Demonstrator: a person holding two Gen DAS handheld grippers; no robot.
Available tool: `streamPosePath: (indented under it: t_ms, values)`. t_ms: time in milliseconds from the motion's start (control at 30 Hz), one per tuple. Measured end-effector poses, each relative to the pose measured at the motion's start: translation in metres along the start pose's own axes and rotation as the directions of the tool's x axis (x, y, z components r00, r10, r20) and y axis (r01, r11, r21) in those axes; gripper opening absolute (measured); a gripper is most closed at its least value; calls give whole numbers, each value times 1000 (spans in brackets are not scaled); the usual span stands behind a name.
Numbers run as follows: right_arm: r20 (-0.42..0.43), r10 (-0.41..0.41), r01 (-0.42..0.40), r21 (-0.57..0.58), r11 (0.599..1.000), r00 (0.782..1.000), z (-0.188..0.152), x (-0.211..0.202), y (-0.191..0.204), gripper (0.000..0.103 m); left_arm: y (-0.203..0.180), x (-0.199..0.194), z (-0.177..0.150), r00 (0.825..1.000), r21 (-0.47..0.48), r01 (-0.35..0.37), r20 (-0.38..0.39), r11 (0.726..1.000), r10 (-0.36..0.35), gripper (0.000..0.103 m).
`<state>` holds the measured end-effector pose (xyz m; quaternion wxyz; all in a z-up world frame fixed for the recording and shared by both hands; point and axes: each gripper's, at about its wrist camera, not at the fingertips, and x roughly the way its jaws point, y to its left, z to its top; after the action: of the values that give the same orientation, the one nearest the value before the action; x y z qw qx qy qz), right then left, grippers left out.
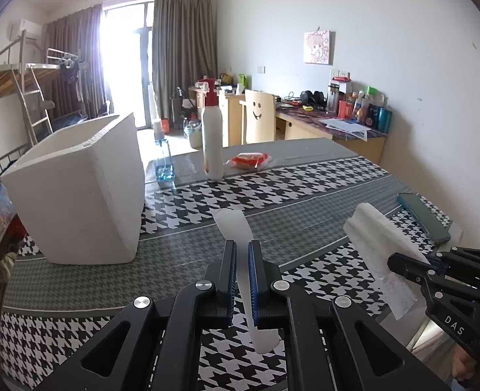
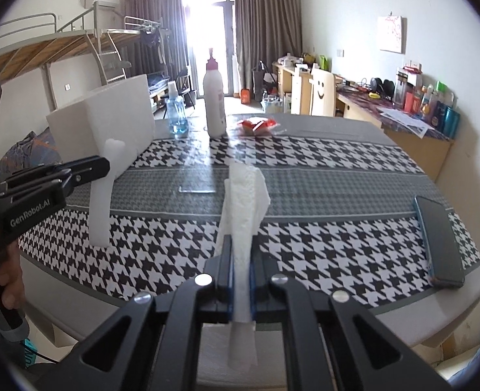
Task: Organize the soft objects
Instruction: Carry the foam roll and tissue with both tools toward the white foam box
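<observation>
My left gripper [image 1: 242, 247] is shut on a thin white foam strip [image 1: 232, 224] and holds it above the houndstooth table. The strip also shows in the right wrist view [image 2: 101, 192], clamped by the left gripper [image 2: 105, 163]. My right gripper [image 2: 241, 244] is shut on a folded white paper towel [image 2: 245, 192] held above the table's front edge. The towel [image 1: 378, 238] and right gripper [image 1: 402, 262] show at the right of the left wrist view. A white foam box [image 1: 77, 189] stands open at the table's left, also in the right wrist view [image 2: 109, 120].
A white bottle with a red cap [image 1: 212, 137], a blue spray bottle [image 1: 163, 156] and a red snack packet [image 1: 249, 160] stand at the table's far side. A dark phone [image 1: 424, 216] lies at the right edge. The table [image 1: 305, 215] has a glass top.
</observation>
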<state>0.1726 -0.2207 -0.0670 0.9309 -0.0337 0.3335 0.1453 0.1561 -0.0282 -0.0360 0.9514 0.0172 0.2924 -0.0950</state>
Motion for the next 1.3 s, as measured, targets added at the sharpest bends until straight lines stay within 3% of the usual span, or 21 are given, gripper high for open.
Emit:
streamPosePath:
  t_ms: [800,1300]
  values:
    - [100,40,-34,-54,998,994,38,-9,12,10,15,-19,30,992,-5,-73,100,997,73,8]
    - [189,75,-58,-95,994,979,72,-26,31,10,24,-34,53,983,11,-90,164,996,87,8]
